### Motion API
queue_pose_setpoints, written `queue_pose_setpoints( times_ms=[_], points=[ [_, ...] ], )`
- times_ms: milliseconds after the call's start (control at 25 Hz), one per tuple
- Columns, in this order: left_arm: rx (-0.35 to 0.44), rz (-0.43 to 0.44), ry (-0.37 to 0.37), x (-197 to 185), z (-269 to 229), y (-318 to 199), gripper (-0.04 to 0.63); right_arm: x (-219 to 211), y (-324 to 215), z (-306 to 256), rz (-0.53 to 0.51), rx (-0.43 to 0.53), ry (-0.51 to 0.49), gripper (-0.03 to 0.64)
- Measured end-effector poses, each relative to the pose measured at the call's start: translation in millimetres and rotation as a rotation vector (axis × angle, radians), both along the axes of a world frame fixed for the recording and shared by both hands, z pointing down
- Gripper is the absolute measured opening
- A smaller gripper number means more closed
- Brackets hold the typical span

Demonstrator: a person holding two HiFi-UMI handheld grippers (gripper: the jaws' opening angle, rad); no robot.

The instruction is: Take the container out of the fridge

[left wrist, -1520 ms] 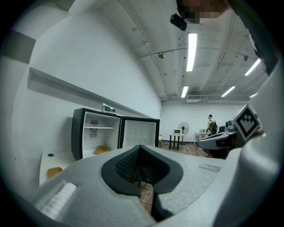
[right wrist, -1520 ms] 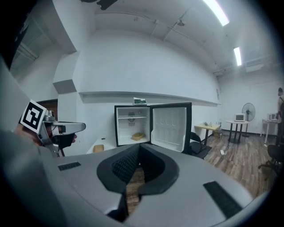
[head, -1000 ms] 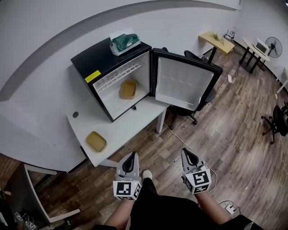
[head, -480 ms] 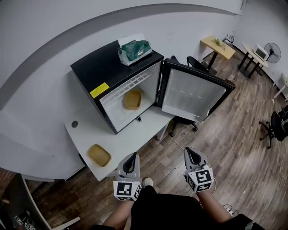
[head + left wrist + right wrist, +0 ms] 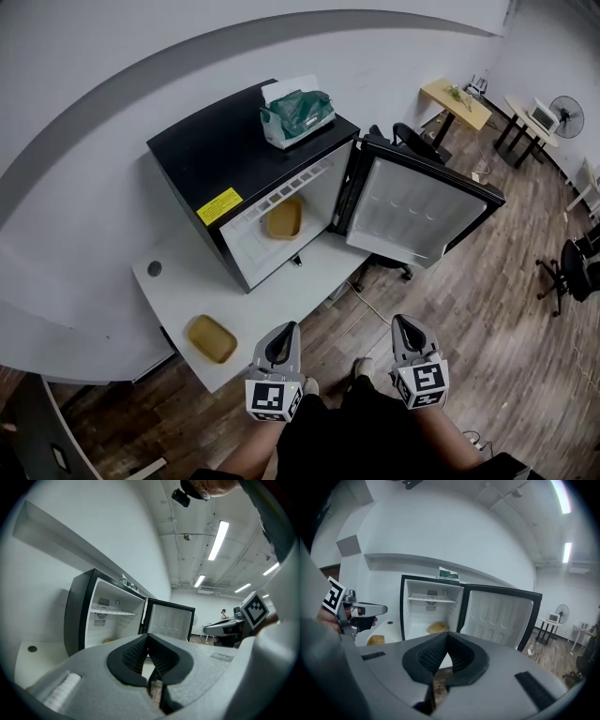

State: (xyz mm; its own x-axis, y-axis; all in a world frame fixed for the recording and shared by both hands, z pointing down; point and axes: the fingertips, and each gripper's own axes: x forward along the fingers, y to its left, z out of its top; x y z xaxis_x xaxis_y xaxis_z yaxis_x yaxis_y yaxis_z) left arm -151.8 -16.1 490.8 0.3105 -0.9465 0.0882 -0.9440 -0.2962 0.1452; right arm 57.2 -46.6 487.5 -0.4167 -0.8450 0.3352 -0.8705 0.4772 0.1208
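Note:
A black mini fridge [image 5: 202, 141] stands on a white table [image 5: 272, 302] with its door [image 5: 422, 211] swung wide open. A tan container [image 5: 283, 218] rests on the fridge floor and also shows in the right gripper view, container [image 5: 437, 627]. My left gripper [image 5: 285, 329] and right gripper [image 5: 404, 322] hang low in front of my body, well short of the table. Both are shut with nothing between the jaws. Each points towards the fridge, left gripper [image 5: 147, 637] and right gripper [image 5: 446, 634].
A second tan container [image 5: 211, 338] lies on the table's near left end. A white box with a green bag [image 5: 298, 112] sits on top of the fridge. An office chair [image 5: 412, 142] stands behind the door. Desks [image 5: 455, 94], a fan [image 5: 567, 94] and another chair [image 5: 572, 267] are at the right.
The head view has swung, so the fridge and table now sit farther right and a little nearer. Both grippers stay shut and low, slightly lower in the picture.

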Motion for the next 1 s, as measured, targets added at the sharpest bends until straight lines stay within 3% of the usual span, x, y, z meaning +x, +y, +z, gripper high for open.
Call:
queue_pose_setpoints(
  times_ms=[120,320,640,840,1000],
  points=[
    [-0.008,-0.007,0.023,-3.4,5.7,-7.6,0.017,-5.5,-12.3,-1.1,-0.008,0.003,-0.002,0.000],
    [0.011,-0.029,-0.009,-8.5,-1.1,-21.2,0.017,-23.3,-33.1,4.6,-0.071,0.004,-0.017,0.000],
    [-0.003,-0.195,-0.061,-27.1,0.7,-62.4,0.015,-65.2,-104.0,2.6,-0.251,0.015,-0.112,0.000],
    [-0.008,-0.260,-0.114,-31.4,-6.3,-104.2,0.017,-64.7,-164.6,1.5,-0.294,0.017,-0.114,0.000],
    [-0.020,-0.329,-0.113,-34.9,-2.6,-130.6,0.017,-64.1,-203.4,7.4,-0.328,0.011,-0.121,0.000]
  ],
)
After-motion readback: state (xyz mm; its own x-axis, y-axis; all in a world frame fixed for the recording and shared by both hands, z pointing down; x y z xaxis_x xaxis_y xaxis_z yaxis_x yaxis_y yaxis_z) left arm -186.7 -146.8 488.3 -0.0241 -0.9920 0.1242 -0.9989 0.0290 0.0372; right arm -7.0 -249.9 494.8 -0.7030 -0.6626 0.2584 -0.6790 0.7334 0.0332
